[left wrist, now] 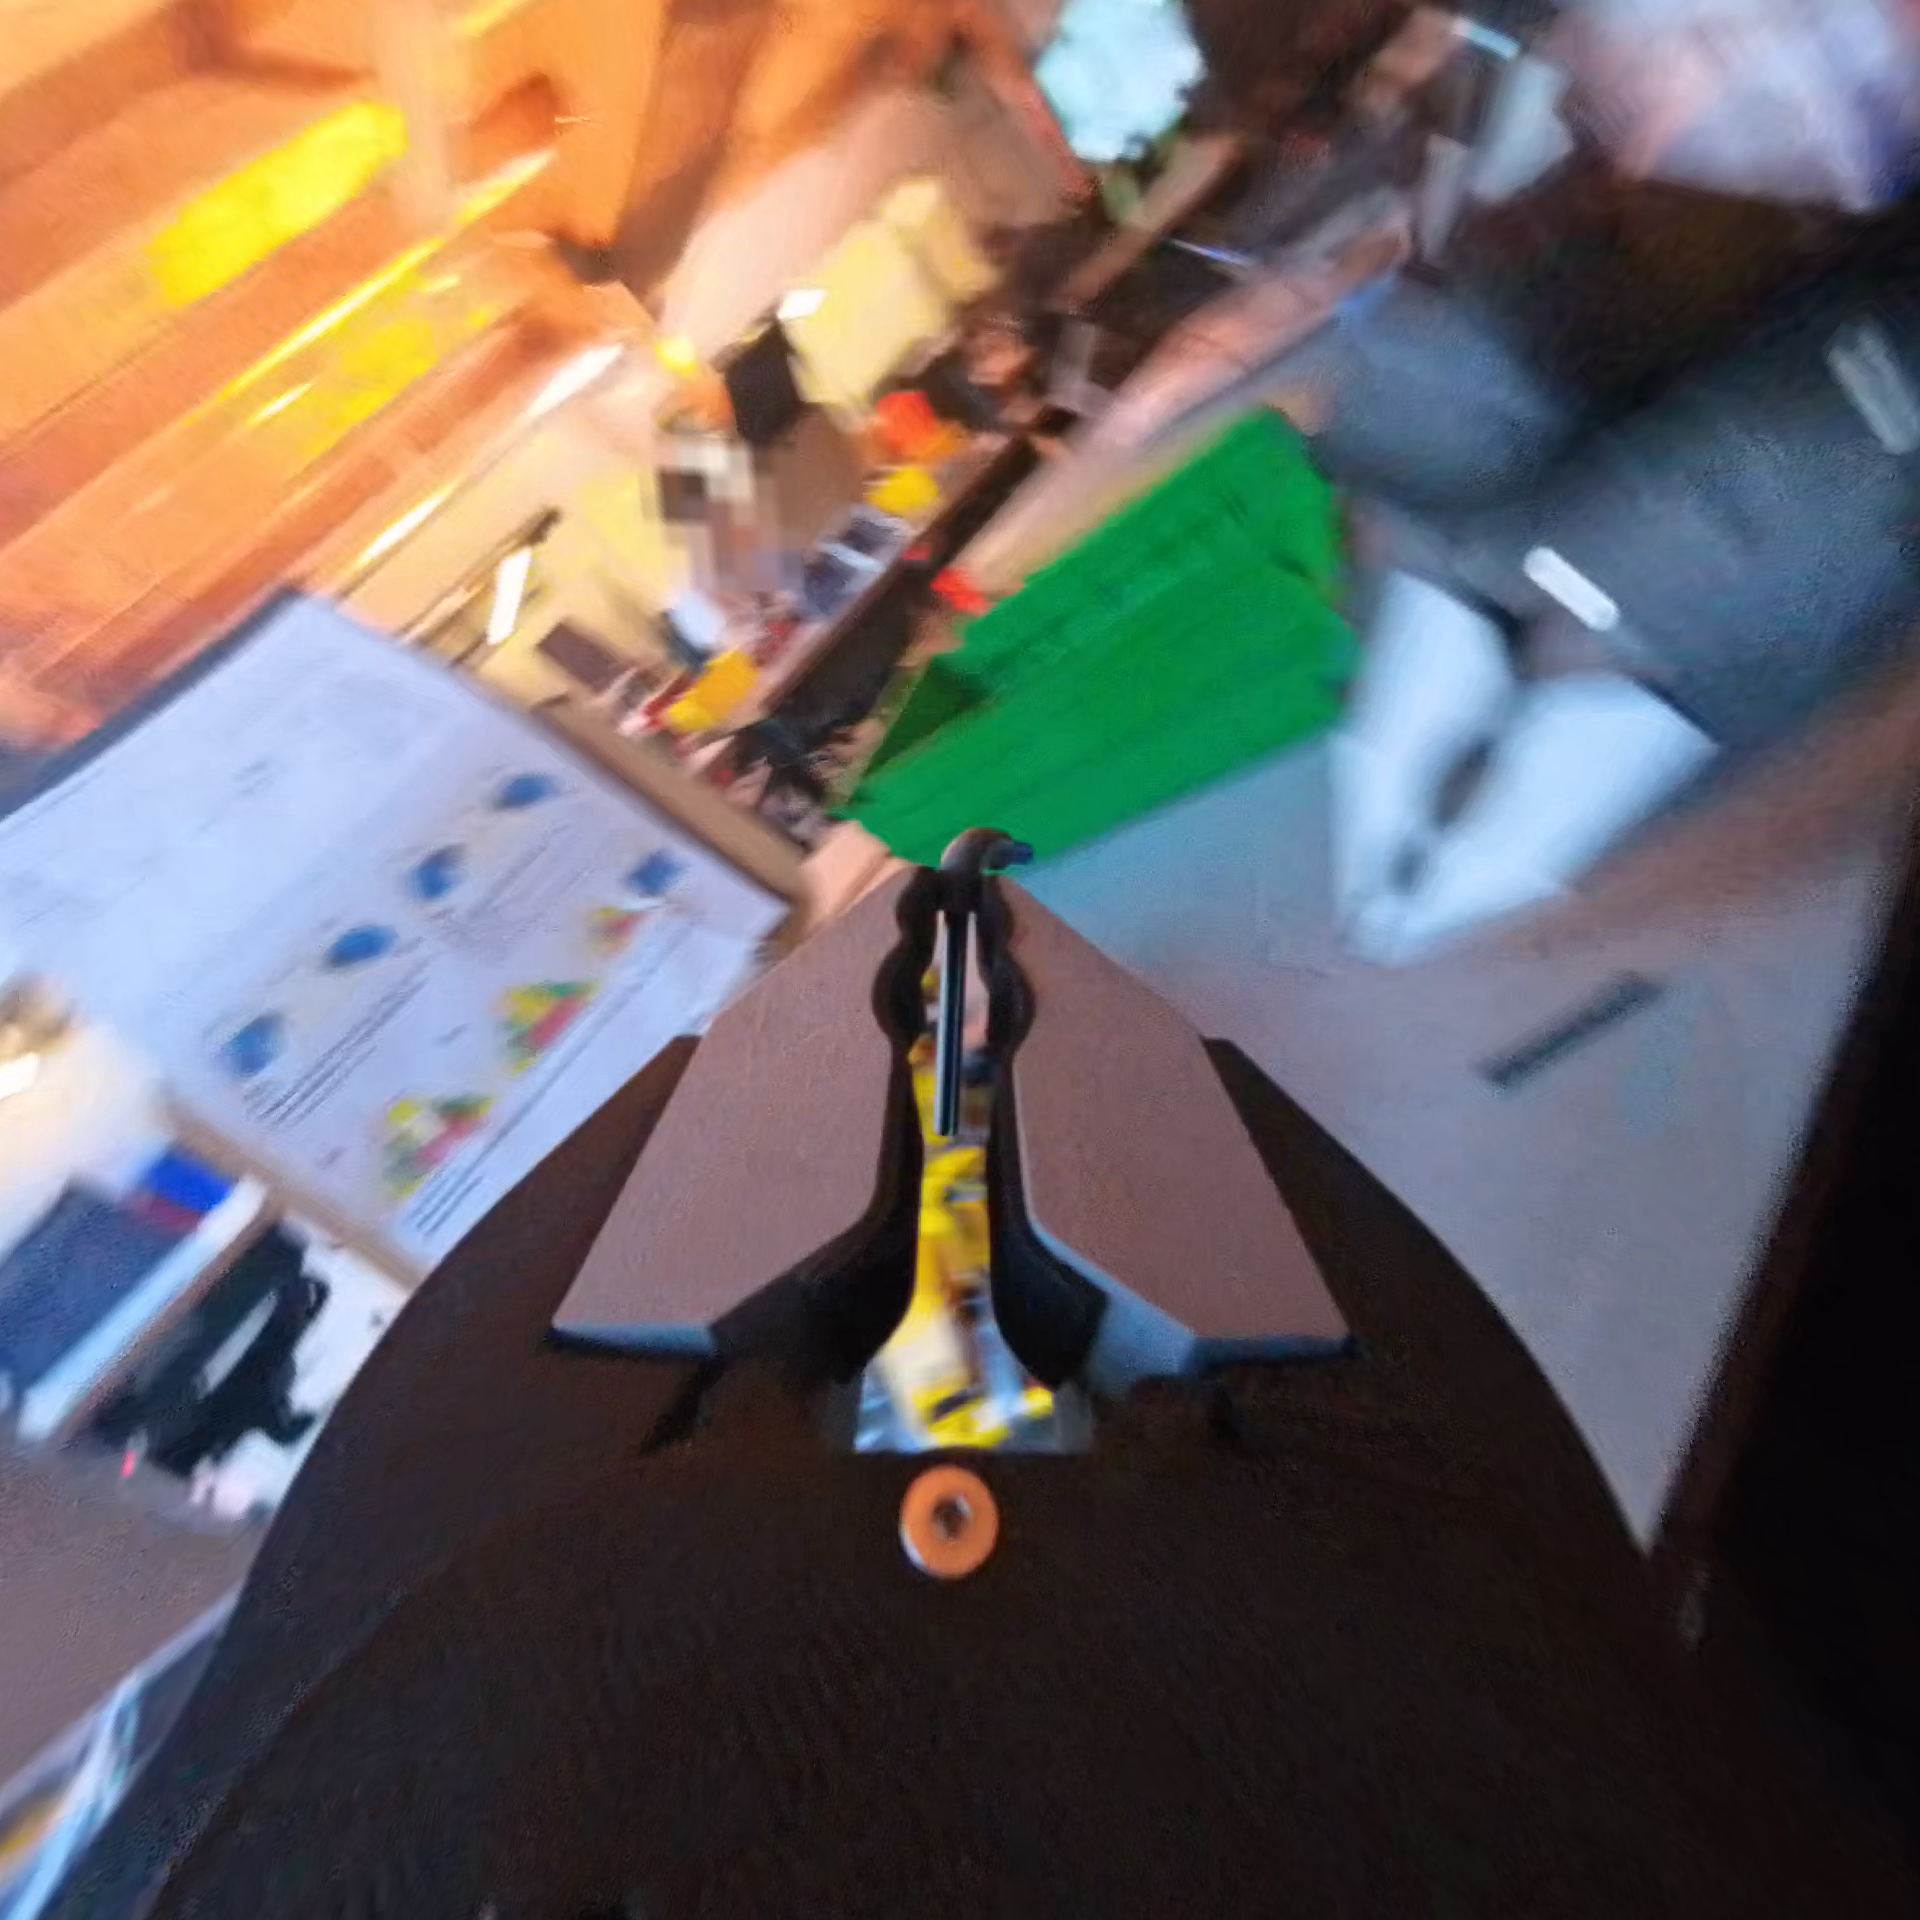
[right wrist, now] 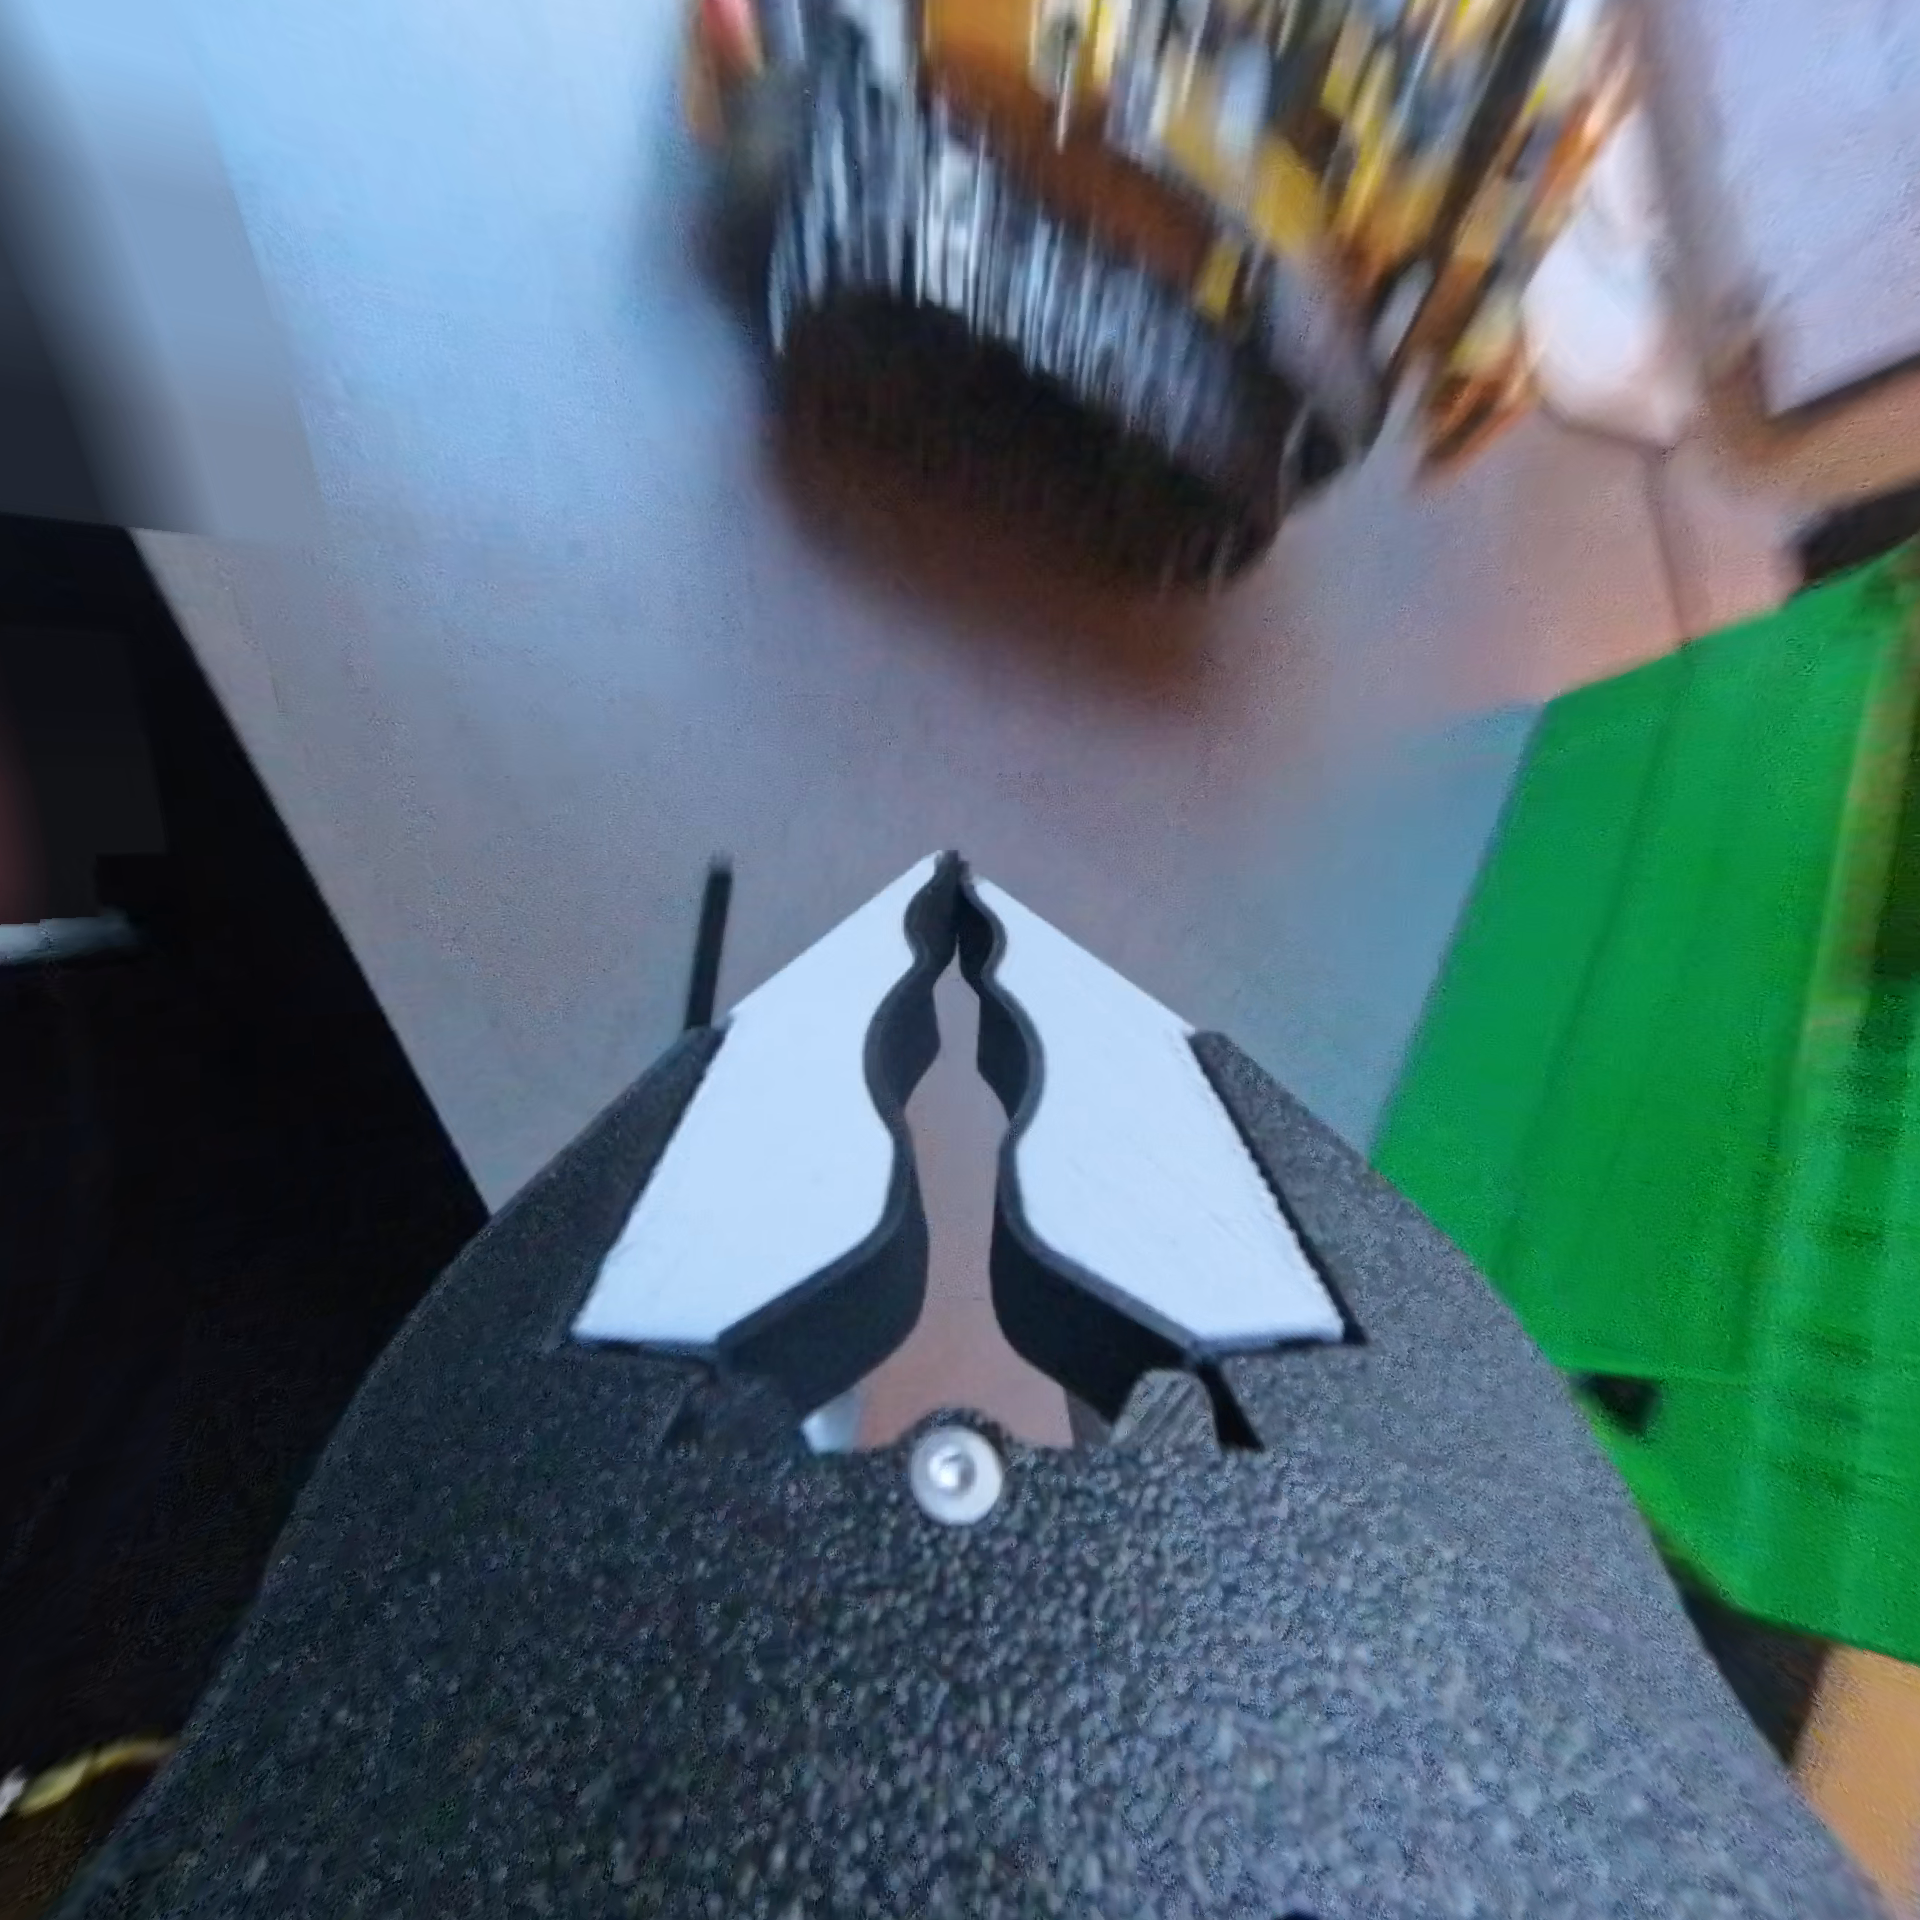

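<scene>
Left tool (left wrist: 954, 883) pinches a thin dark hex key (left wrist: 951, 997) upright beside a green crate (left wrist: 1122, 644); right tool (right wrist: 948, 873), pressed together empty, hovers over the surface (right wrist: 582, 665).

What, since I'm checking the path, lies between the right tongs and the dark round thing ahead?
Nothing visible: only bare table lies between the shut right tongs and the blurred dark round thing. The green crate stands off to the right.

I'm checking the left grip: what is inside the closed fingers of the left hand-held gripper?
The left hand-held gripper is shut on a thin dark L-shaped key, bent end poking past the tips. How far its shaft runs back is hidden; the yellow below is too blurred to identify.
</scene>
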### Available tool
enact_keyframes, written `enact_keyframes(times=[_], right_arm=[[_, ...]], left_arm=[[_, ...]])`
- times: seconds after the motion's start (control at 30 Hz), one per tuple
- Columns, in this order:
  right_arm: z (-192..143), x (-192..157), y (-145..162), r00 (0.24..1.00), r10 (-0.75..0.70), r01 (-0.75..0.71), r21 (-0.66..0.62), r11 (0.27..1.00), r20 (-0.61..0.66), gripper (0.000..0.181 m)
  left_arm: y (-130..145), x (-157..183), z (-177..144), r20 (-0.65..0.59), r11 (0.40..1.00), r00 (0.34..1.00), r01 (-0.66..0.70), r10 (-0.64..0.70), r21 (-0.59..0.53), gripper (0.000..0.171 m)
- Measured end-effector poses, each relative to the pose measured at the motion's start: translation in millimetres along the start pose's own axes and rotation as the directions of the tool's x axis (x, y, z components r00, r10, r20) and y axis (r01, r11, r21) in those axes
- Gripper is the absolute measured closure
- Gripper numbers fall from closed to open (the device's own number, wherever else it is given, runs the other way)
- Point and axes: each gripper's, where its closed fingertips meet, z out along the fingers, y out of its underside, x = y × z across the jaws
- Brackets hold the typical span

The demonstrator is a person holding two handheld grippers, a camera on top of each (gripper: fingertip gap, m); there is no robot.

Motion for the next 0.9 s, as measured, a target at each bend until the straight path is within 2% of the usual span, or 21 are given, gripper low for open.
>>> enact_keyframes(times=[0.03, 0.07, 0.1, 0.13, 0.2, 0.27, 0.37, 0.4, 0.43, 0.47, 0.57, 0.6, 0.7, 0.77, 0.9], right_arm=[[9.4, -9.4, 26.8, 0.996, 0.055, -0.052, -0.05, 0.997, 0.064, 0.181], [7.5, -13.1, 34.0, 0.99, 0.098, -0.096, -0.03, 0.995, 0.098, 0.181], [-2.5, -4.2, 23.0, 0.991, 0.113, -0.116, 0.04, 0.992, 0.071, 0.181], [-14.3, 9.1, 3.9, 0.99, 0.137, -0.141, 0.121, 0.983, 0.041, 0.181], [-29.8, 27.6, -30.8, 0.977, 0.202, -0.211, 0.257, 0.943, 0.062, 0.181], [-40.1, 44.5, -52.9, 0.969, 0.243, -0.245, 0.368, 0.897, 0.051, 0.181], [-37.0, 63.7, -55.7, 0.967, 0.25, -0.206, 0.421, 0.884, -0.052, 0.181], [-37.7, 60.4, -58.4, 0.97, 0.243, -0.205, 0.442, 0.873, -0.029, 0.181], [-40.9, 54.0, -63.3, 0.973, 0.23, -0.206, 0.469, 0.859, 0.007, 0.172], [-44.6, 50.8, -66.9, 0.975, 0.222, -0.2, 0.488, 0.849, 0.013, 0.171], [-55.6, 60.0, -70.7, 0.972, 0.2, -0.11, 0.52, 0.847, -0.12, 0.169], [-62.2, 60.6, -75.9, 0.97, 0.212, -0.112, 0.562, 0.82, -0.117, 0.165], [-71.1, 53.8, -88.7, 0.975, 0.223, -0.168, 0.645, 0.745, -0.004, 0.181], [-72.9, 57.7, -92.3, 0.973, 0.229, -0.174, 0.677, 0.715, 0.009, 0.181], [-73.6, 64.3, -93.7, 0.97, 0.242, -0.187, 0.654, 0.733, 0.007, 0.181]], left_arm=[[-13.3, -35.8, -12.9, 0.024, 0.995, 0.995, 0.1, -0.101, 0.03, 0.167], [-26.0, -59.5, -23.4, 0.006, 0.98, 0.985, 0.173, -0.175, 0.099, 0.167], [-24.4, -67.6, -24.4, -0.029, 0.974, 0.979, 0.204, -0.202, 0.098, 0.166], [-15.2, -65.7, -19.0, -0.058, 0.974, 0.976, 0.216, -0.212, 0.066, 0.167], [-6.6, -46.2, -8.8, -0.136, 0.968, 0.962, 0.245, -0.236, 0.049, 0.166], [-3.3, -31.8, -2.2, -0.139, 0.973, 0.966, 0.226, -0.218, 0.048, 0.167], [4.5, -1.1, 7.0, -0.222, 0.965, 0.945, 0.258, -0.242, 0.045, 0.166], [9.7, 8.2, 9.4, -0.24, 0.969, 0.943, 0.244, -0.232, 0.022, 0.166], [9.4, 15.6, 9.1, -0.259, 0.971, 0.94, 0.235, -0.221, 0.028, 0.166], [4.6, 21.0, 7.1, -0.278, 0.968, 0.935, 0.243, -0.219, 0.055, 0.166], [-5.8, 29.7, 3.3, -0.314, 0.957, 0.921, 0.274, -0.232, 0.097, 0.166], [-7.8, 31.9, 2.7, -0.325, 0.955, 0.917, 0.279, -0.232, 0.104, 0.166], [-13.4, 34.6, 1.0, -0.338, 0.949, 0.913, 0.287, -0.228, 0.134, 0.166], [-15.5, 33.1, 0.1, -0.34, 0.943, 0.909, 0.301, -0.24, 0.14, 0.166], [-22.5, 25.8, -3.7, -0.37, 0.909, 0.874, 0.389, -0.314, 0.147, 0.166]])
